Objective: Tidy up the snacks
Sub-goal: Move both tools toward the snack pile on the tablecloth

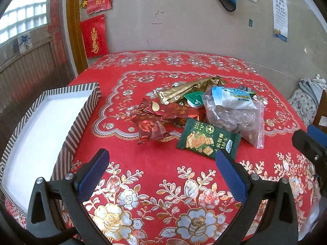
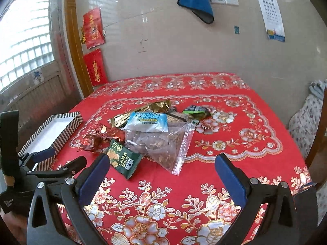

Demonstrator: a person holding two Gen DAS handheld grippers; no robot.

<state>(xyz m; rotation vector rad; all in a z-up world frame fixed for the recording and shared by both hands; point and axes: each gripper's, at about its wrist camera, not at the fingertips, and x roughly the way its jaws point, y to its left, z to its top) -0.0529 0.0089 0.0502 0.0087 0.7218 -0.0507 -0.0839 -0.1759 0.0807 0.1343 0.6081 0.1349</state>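
A heap of snacks lies mid-table: a green cracker packet [image 1: 207,139] [image 2: 122,160] nearest, red candy wrappers [image 1: 152,126] [image 2: 96,139], a clear zip bag of brown pieces [image 1: 235,118] [image 2: 161,145], a pale blue milk packet [image 1: 231,98] [image 2: 148,122] and a gold packet [image 1: 190,89] [image 2: 143,112]. A striped box [image 1: 67,143] [image 2: 67,130] with a white inside stands empty at the left. My left gripper [image 1: 163,160] is open, short of the green packet. My right gripper [image 2: 162,164] is open too, just before the zip bag's corner.
The red floral tablecloth [image 1: 155,183] [image 2: 235,138] covers the table against a tiled wall. A wooden chair [image 2: 318,143] with patterned fabric stands at the right. A blue cloth [image 2: 198,0] hangs on the wall. The left gripper's body [image 2: 40,167] shows at the right view's left edge.
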